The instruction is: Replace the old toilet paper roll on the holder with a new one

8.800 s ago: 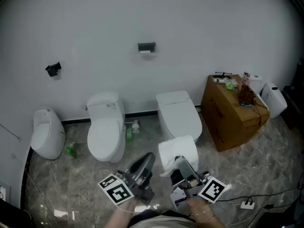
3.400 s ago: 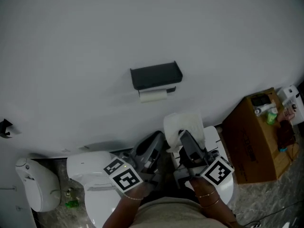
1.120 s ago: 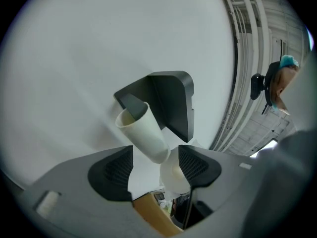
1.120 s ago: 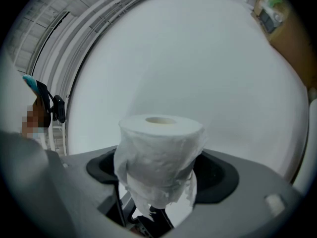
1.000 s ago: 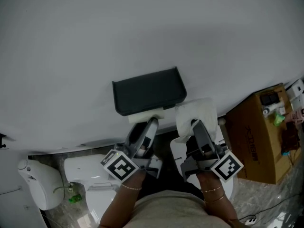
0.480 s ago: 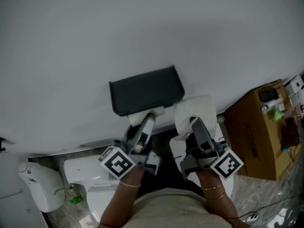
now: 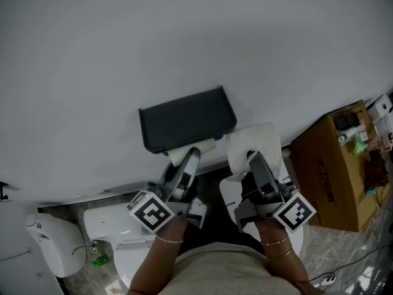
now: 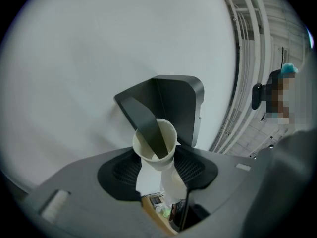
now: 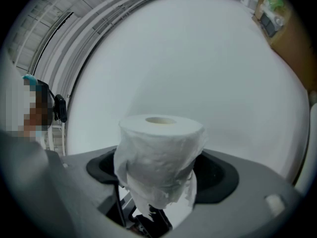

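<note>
A dark grey holder hangs on the white wall, and its arm runs into the old roll. That old roll is nearly a bare cardboard tube with a little paper hanging from it. My left gripper reaches up under the holder. Its jaws are closing with the tube between the pads, and no firm press shows. To the right, my right gripper is shut on a full new toilet paper roll, held upright just right of the holder.
Below me stand a white toilet and a second one behind my right hand. A smaller white fixture sits at the far left, and a cardboard box with small items on top at the right. The wall is close ahead.
Over several seconds I came close to the holder with both grippers raised. In the last second both hands stayed put, with the left gripper's fingers at the old roll.
</note>
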`<move>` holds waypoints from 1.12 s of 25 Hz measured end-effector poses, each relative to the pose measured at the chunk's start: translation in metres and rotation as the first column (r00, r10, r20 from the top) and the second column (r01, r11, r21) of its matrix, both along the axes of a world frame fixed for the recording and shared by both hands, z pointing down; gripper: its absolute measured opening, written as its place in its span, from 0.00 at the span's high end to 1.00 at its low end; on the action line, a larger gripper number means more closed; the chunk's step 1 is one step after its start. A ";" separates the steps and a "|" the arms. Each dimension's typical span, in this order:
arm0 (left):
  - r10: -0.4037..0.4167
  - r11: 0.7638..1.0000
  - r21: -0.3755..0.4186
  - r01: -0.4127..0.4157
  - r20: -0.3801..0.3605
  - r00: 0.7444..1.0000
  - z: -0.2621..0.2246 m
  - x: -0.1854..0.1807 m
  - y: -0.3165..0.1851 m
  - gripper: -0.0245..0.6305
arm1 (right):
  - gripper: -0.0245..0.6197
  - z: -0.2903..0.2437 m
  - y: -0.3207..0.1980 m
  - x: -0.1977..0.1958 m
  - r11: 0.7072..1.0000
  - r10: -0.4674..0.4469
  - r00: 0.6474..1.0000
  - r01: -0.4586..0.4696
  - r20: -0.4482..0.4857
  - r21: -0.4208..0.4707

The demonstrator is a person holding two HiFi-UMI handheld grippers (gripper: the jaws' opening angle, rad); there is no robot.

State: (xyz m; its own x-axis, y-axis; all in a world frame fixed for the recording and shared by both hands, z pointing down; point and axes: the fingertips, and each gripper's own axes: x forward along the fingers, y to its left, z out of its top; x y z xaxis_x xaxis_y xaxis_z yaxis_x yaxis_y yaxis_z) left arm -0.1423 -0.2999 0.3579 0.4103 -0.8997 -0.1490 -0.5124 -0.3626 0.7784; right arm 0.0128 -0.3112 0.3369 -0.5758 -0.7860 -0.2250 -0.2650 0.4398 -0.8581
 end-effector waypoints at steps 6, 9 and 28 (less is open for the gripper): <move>0.030 1.000 0.010 -0.030 0.000 1.000 -0.002 0.020 -0.006 0.65 | 0.30 -0.001 -0.005 0.014 1.000 0.005 1.000 -0.005 0.018 0.002; 0.053 0.998 0.016 -0.053 0.016 0.998 -0.005 0.028 -0.010 0.65 | 0.30 0.000 -0.007 0.020 1.000 0.020 1.000 -0.020 0.019 0.000; 0.179 0.984 0.013 -0.180 0.040 0.983 -0.003 0.066 -0.030 0.65 | 0.30 0.005 -0.009 0.044 0.994 0.113 0.993 -0.113 -0.037 -0.002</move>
State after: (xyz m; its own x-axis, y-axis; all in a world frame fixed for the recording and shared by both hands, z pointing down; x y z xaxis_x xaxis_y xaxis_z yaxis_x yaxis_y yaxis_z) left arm -0.0761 -0.3296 0.3552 0.5706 -0.8085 -0.1444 -0.4674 -0.4642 0.7524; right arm 0.0570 -0.3197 0.3414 -0.4913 -0.8473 -0.2018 -0.3443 0.4017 -0.8486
